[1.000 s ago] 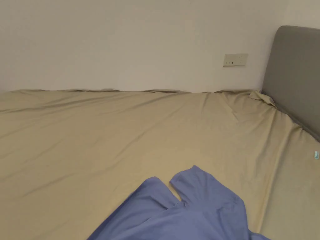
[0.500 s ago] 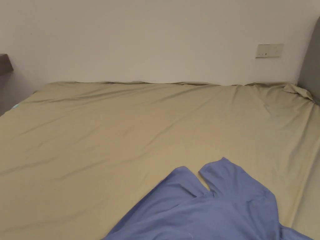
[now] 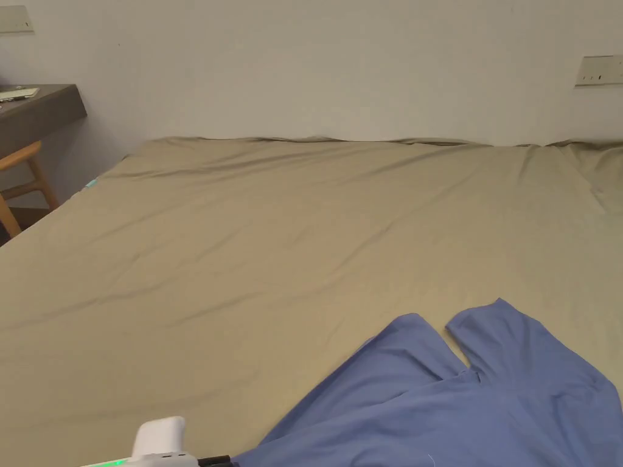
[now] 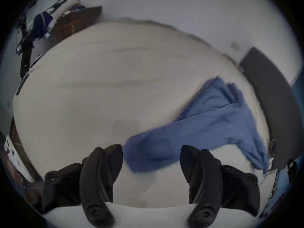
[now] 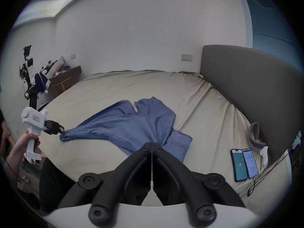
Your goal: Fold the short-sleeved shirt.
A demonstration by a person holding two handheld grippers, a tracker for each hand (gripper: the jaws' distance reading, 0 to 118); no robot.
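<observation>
The blue short-sleeved shirt lies crumpled on the tan bed sheet, near the front edge. In the left gripper view the shirt stretches off to the right, and my left gripper is open with a corner of the cloth just ahead of its jaws. From the right gripper view, the left gripper is held in a hand at the left corner of the shirt. My right gripper hovers over the near edge of the shirt, shut with nothing seen between its jaws. The left gripper's white body pokes in at the bottom.
A grey headboard bounds the bed on the right. Two phones lie on the sheet near it, with a cable and a grey item. A dark desk and a wooden chair stand to the left.
The head camera has swung left, bringing the desk and chair into view. The left gripper's white body has come in at the bottom. The shirt lies as before.
</observation>
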